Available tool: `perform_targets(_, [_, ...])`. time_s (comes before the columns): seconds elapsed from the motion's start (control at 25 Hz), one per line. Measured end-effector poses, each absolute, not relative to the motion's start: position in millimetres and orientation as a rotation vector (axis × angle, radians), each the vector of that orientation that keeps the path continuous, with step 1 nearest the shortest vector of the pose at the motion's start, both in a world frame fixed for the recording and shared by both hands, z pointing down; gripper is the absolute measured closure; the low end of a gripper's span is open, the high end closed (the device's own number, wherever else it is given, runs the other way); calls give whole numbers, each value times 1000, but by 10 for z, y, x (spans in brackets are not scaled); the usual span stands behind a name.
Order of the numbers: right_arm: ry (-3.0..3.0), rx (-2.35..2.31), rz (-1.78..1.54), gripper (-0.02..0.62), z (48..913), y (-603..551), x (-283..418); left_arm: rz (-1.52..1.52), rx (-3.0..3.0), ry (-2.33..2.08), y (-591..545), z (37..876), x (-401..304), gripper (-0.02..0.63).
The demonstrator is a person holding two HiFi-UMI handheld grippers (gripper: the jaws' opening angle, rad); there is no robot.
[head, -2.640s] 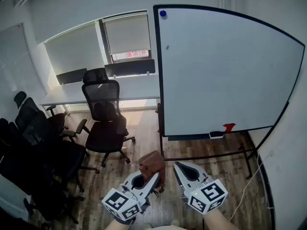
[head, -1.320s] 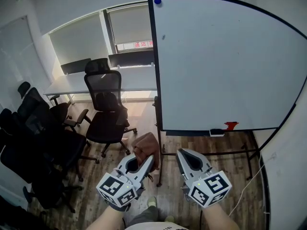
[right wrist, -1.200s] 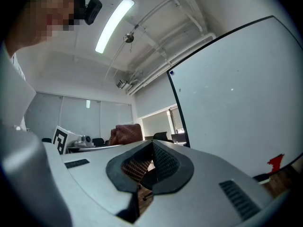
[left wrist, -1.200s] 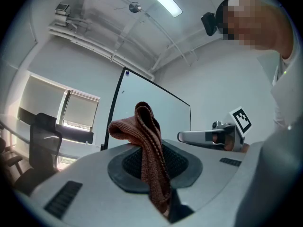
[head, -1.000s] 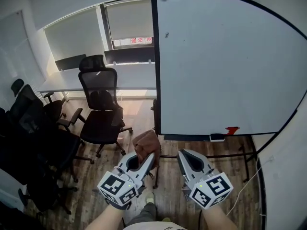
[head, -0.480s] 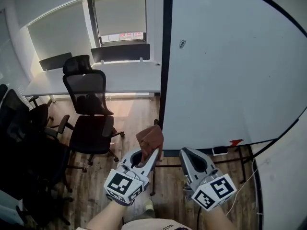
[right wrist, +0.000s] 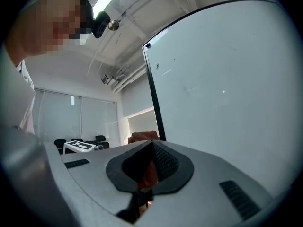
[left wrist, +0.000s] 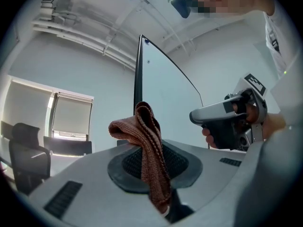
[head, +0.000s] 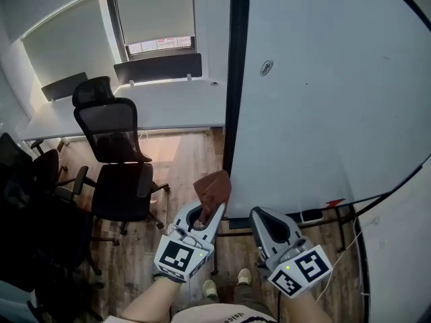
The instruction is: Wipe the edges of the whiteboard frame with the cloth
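Wiping seems not yet begun. The left gripper (head: pixel 214 214) is clamped on the brown cloth (head: pixel 213 190), which stands up from its jaws just beside the lower left edge of the whiteboard frame (head: pixel 236 79); contact cannot be told. Every edge looks left to do. The right gripper (head: pixel 261 217) is closed on nothing. Count: one cloth, one whiteboard, two grippers, at least three office chairs (head: pixel 108 123).

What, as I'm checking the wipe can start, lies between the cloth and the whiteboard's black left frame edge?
Nothing. In the head view the cloth, held by the left hand-held gripper, sits right beside the frame edge; contact cannot be told.
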State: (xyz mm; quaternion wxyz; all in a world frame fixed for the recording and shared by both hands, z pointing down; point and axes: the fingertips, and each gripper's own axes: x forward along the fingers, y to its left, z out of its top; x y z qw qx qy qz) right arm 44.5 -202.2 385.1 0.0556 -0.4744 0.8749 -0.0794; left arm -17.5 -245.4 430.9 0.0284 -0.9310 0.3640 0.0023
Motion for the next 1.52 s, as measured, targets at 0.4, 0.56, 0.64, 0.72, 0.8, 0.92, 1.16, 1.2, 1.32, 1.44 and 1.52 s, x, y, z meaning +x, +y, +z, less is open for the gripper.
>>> perform_targets(0.4, [2748,-1302,-226,591,3801,-2403,496,-9,-2837,1206,-2841,4309,-44,541])
perform_targets(0.56, [2762,-1275,-224,591,3771,-2510,524,36,-2843,1228,-2908,4228,-30,541])
perform_targets(0.64, [2764,-1261,-211,591,3726,-2521,511,39,-2843,1228,-2915,4200,-44,541])
perform_targets(0.72, [2765,-1248,-197,591,3689,-2527,503,48,-2847,1224,-2924,4159,-42,541])
perform_targets(0.8, [2767,-1236,-181,591,3638,-2535,490,62,-2843,1213,-2934,4083,-43,541])
perform_targets(0.92, [2770,-1220,-149,591,3516,-2542,458,87,-2842,1187,-2938,3920,-54,541])
perform_targets(1.16, [2780,-1211,-72,591,3264,-2583,449,110,-2839,1135,-2973,3636,-33,541])
perform_targets(1.2, [2782,-1209,-60,591,3219,-2580,446,111,-2840,1126,-2966,3592,-31,541])
perform_targets(1.32, [2780,-1201,-30,591,3056,-2566,463,112,-2841,1105,-2942,3457,-20,541])
perform_targets(1.44, [2778,-1209,19,591,2880,-2577,484,131,-2836,1086,-2938,3299,-23,541])
perform_targets(1.52, [2778,-1217,51,591,2785,-2598,498,147,-2836,1071,-2947,3186,-21,541])
